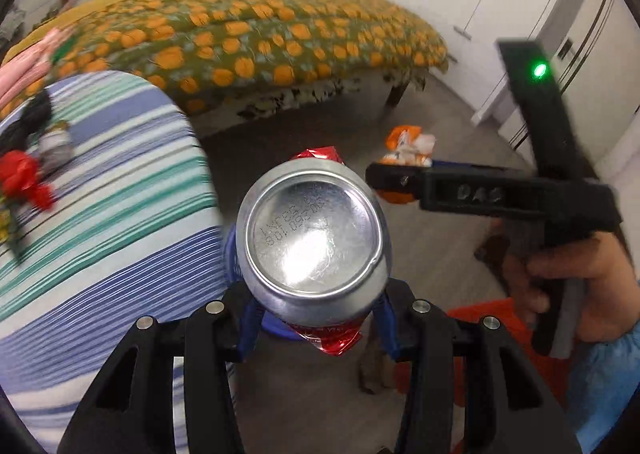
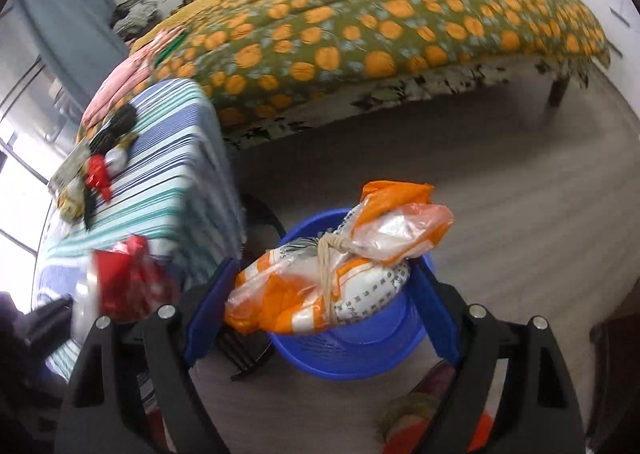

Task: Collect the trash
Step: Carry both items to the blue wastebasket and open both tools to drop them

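1. Left gripper (image 1: 316, 318): blue pads pinching a crushed red soda can (image 1: 316, 246) by its sides, silver concave base toward the lens, held in the air over the grey floor (image 1: 432, 262), off the edge of the striped-cloth table (image 1: 120, 174).
2. Right gripper (image 2: 320, 290): jaws spread wide around an orange-and-white plastic bag (image 2: 340, 258) tied off with pale string; pads apparently touching the bag's two ends, though a firm pinch cannot be told from this view.
3. Bag hanging directly over the blue plastic basket (image 2: 360, 334) standing on the floor, between the table and the bed (image 2: 380, 34); whether resting on the rim cannot be told.
4. More litter, red and dark wrappers (image 2: 96, 174), lying near the far left edge of the striped-cloth table.
5. Handling, as judgement: can light, thin-walled, already dented, smooth and likely slippery; best taken across the mid-body rather than the rims, with modest squeeze.
6. Bag soft, crinkly, light, liable to slide or sag; safest hold at the knotted neck or by bunching the bulk.
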A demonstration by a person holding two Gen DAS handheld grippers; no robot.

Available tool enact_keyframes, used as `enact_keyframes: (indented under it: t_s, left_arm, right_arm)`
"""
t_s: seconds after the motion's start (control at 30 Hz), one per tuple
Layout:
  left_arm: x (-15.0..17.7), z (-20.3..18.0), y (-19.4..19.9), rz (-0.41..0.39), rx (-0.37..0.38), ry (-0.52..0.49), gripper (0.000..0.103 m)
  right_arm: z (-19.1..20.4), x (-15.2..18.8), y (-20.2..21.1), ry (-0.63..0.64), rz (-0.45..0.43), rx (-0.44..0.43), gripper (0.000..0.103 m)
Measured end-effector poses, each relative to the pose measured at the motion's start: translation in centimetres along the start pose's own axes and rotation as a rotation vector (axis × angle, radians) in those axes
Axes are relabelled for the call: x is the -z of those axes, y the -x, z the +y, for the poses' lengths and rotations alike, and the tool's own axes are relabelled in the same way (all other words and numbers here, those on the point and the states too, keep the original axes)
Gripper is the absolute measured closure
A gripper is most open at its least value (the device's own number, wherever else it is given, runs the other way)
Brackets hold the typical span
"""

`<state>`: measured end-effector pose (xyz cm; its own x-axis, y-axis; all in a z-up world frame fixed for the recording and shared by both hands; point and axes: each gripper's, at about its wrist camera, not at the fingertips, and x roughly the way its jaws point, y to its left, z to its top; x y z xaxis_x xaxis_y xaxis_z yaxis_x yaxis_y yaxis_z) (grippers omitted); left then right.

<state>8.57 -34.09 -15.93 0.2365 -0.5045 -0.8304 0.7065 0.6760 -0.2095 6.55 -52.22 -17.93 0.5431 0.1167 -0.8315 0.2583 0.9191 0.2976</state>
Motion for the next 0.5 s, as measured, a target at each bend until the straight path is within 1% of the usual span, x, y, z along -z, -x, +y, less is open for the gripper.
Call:
enact_keyframes:
  t_s: [0.13, 0.27, 0.3, 0.33, 0.37, 0.4, 0.5]
  left_arm:
    - [-1.0, -0.7, -4.3, 0.061, -0.027, 0.009, 0.056]
    - [-1.6, -1.2, -7.1, 0.085, -0.045, -0.008, 0.054]
    - [-1.8, -1.4, -7.8, 0.078, -0.054, -0.011, 0.052]
    - [-1.7, -1.6, -8.0, 0.072, -0.063, -0.01, 0.035]
    - [-1.7, -1.7, -8.3, 0.068, -0.061, -0.007, 0.027]
    - [-1.8, -1.8, -8.6, 0.069, -0.06, -0.004, 0.024]
    - [-1.9, -2.1, -8.9, 0.063, -0.066, -0.012, 0.023]
  right_arm:
    - [-2.1, -0.6, -1.3, -0.061, 0.023, -0.02, 0.02]
    - [-3.9, -0.8, -2.6, -0.124, 0.049, -0.057, 0.02]
    - [-4.4, -0.9, -3.2, -0.142, 0.056, -0.073, 0.018]
    - [-4.6, -1.0, -3.4, -0.154, 0.056, -0.083, 0.012]
    - [-4.9, -1.1, -3.6, -0.168, 0.051, -0.09, 0.01]
    - [-5.3, -1.2, -3.6, -0.185, 0.042, -0.096, 0.009]
    - [-6.3, -1.6, -3.0, -0.224, 0.005, -0.112, 0.009]
